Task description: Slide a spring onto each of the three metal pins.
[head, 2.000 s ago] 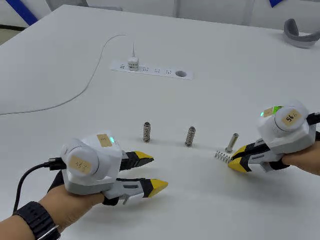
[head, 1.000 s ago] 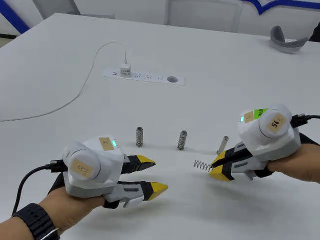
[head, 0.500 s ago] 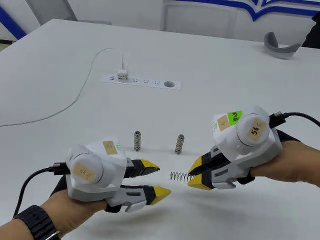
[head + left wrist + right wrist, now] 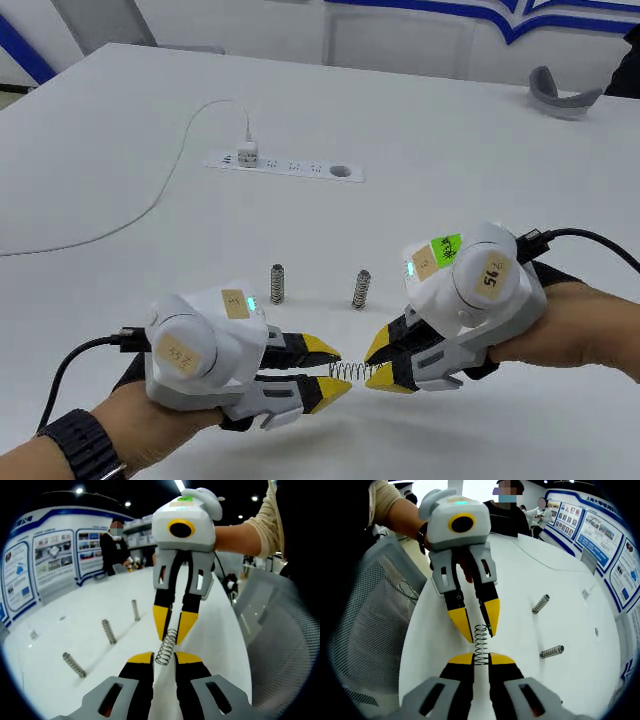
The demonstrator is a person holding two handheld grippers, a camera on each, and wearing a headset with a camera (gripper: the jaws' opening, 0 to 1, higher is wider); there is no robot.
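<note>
White surface [image 4: 480, 150] is spread under both grippers, with a power strip [image 4: 285, 165] and its cable [image 4: 150, 205] lying far back. Nearer in, a first sprung pin [image 4: 277, 283] and a second sprung pin [image 4: 361, 288] are seen upright side by side, each already wearing its coil. The bare pin [image 4: 135, 610] is seen standing beyond them in the left gripper view. Two of the three are thus judged done.

The loose spring [image 4: 352, 371] is held clear of the surface, roughly level, between the two grippers, which are pointed tip to tip. One end is clenched in the right gripper [image 4: 378, 362]; in the right gripper view the yellow tips are closed against the coils. The other end is bracketed by the left gripper [image 4: 335, 368], but it cannot be told whether those jaws are pressing on it or merely standing around it.

The step in hand is judged to be a regrip or a pass between grippers. For it to be done well, one hold should not be released until the other is firm, since a light coil is easily flicked away. The coils should be pinched gently, near one end only, so that the bore at the far end is left open. The spring should then be turned upright and lined up over the bare pin, which stands well apart from the grippers, before it is lowered.
</note>
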